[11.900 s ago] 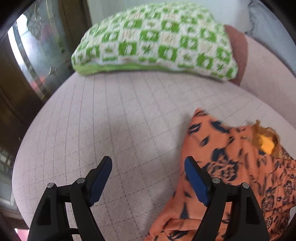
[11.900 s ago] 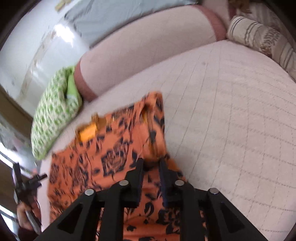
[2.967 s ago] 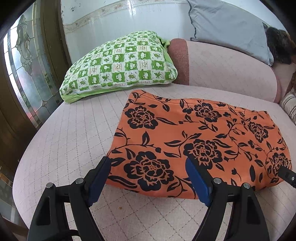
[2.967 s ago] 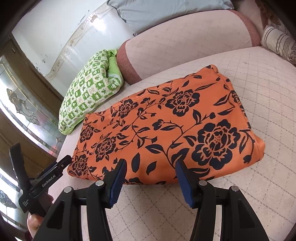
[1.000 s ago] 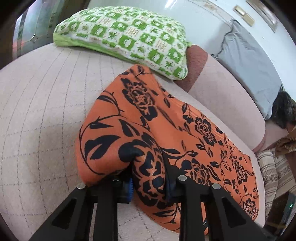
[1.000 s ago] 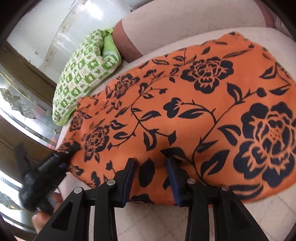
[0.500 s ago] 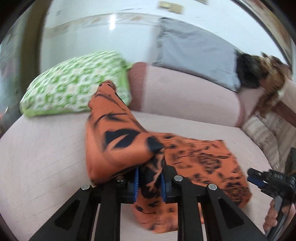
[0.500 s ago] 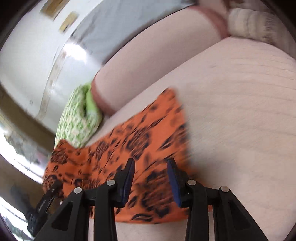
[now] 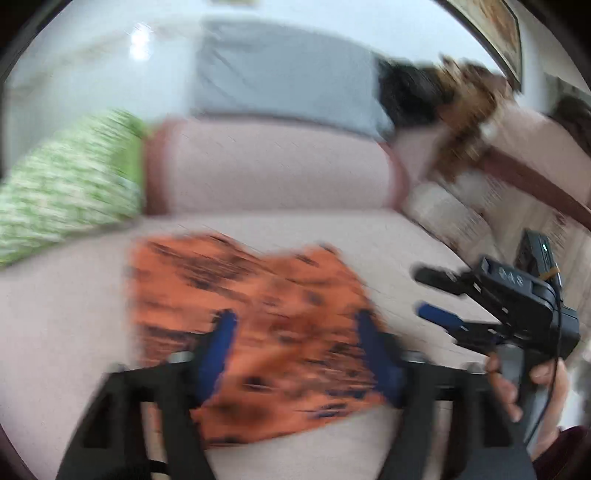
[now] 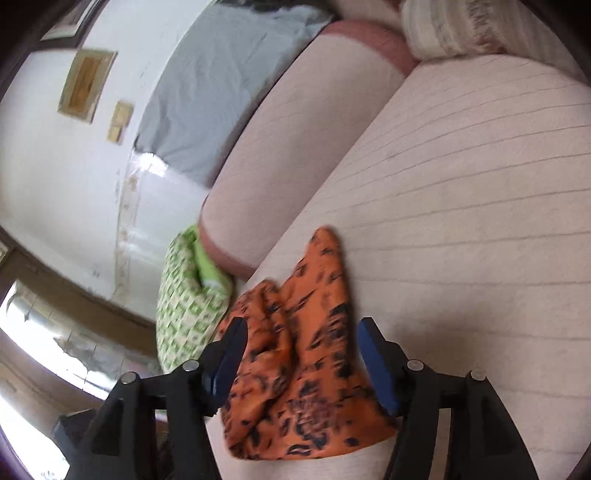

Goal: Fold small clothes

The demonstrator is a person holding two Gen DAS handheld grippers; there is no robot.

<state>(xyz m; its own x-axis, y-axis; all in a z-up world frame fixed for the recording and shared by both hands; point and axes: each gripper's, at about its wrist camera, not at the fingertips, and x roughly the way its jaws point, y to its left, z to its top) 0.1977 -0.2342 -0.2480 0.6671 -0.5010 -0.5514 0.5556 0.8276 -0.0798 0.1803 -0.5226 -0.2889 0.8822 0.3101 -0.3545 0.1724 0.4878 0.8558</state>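
Note:
An orange garment with black flowers (image 9: 266, 325) lies folded over on the pink quilted sofa seat (image 9: 66, 317); the left wrist view is blurred by motion. My left gripper (image 9: 295, 343) is open, just above the garment's near edge, holding nothing. In the right wrist view the garment (image 10: 306, 373) lies bunched in a small pile, and my right gripper (image 10: 299, 354) is open over it with its jaws on either side. The right gripper also shows in the left wrist view (image 9: 439, 295), open, to the right of the garment.
A green and white checked pillow (image 9: 66, 184) lies at the sofa's left end, also in the right wrist view (image 10: 184, 302). A pink back cushion (image 9: 266, 166) and a grey cushion (image 9: 280, 81) stand behind. Striped cushions (image 10: 443, 26) lie at the right.
Both grippers were shut on the garment's edge and carried it over in a fold. Both have now opened and let go; the garment lies smaller on the seat.

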